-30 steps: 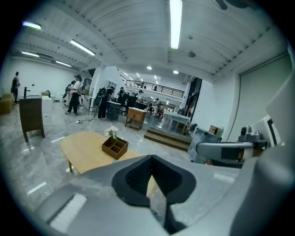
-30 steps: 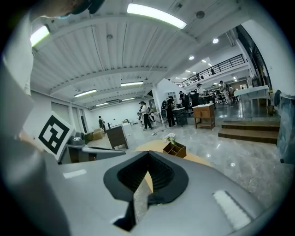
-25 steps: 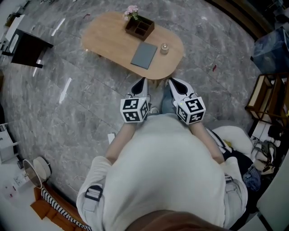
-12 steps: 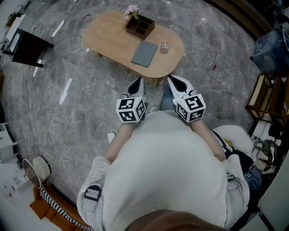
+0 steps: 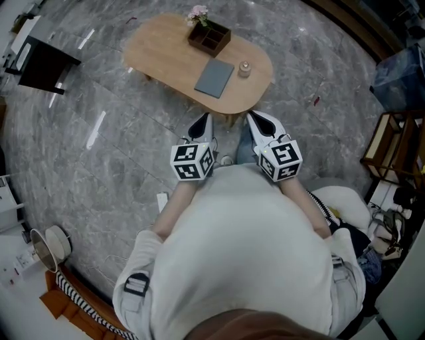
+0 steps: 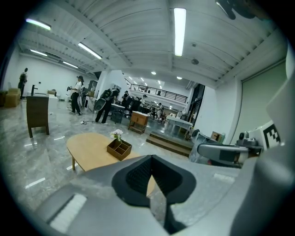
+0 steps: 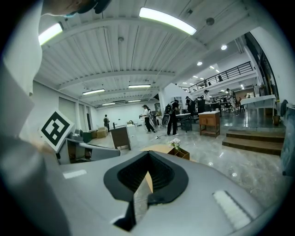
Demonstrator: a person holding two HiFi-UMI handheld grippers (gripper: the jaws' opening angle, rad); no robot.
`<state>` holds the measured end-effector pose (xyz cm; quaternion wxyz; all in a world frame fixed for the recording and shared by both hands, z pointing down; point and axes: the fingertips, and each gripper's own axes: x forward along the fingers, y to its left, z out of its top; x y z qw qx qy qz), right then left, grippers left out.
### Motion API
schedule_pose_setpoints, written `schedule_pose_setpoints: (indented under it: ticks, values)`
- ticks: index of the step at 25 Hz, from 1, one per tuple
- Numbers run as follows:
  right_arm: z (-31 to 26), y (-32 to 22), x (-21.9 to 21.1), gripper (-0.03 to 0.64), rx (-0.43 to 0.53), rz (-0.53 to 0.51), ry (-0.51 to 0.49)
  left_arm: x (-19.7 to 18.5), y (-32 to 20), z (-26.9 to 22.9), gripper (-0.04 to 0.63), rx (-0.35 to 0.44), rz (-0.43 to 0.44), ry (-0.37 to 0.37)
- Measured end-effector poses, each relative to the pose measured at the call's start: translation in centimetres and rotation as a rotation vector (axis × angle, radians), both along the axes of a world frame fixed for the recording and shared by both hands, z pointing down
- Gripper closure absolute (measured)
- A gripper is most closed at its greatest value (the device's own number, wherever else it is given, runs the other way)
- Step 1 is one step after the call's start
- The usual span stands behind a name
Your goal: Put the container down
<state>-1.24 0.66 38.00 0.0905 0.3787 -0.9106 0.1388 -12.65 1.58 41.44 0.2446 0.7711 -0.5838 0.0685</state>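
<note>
A low oval wooden table stands on the marble floor ahead of me. On it are a dark wooden compartment box with pink flowers, a grey flat pad and a small glass jar. My left gripper and right gripper are held side by side close to my chest, short of the table's near edge. Both are shut with nothing between their jaws. The left gripper view shows its shut jaws in front of the table and the box. The box also shows in the right gripper view.
A dark chair stands at the far left. A wooden shelf unit and a white cushion are at my right. A metal pot sits by my lower left. Several people stand far off in the hall.
My left gripper has shifted slightly left and its tips have lifted a little. The view has tipped so the table sits a bit higher in it. Both grippers stay shut.
</note>
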Motion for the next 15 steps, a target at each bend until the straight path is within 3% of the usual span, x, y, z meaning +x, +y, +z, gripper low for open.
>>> schedule_pose_setpoints:
  ticks: [15]
  values:
    - [0.2,-0.59,-0.6,0.62,0.006,-0.001,0.009,-0.63,-0.21,0.21,0.594,-0.005,-0.006,0.002]
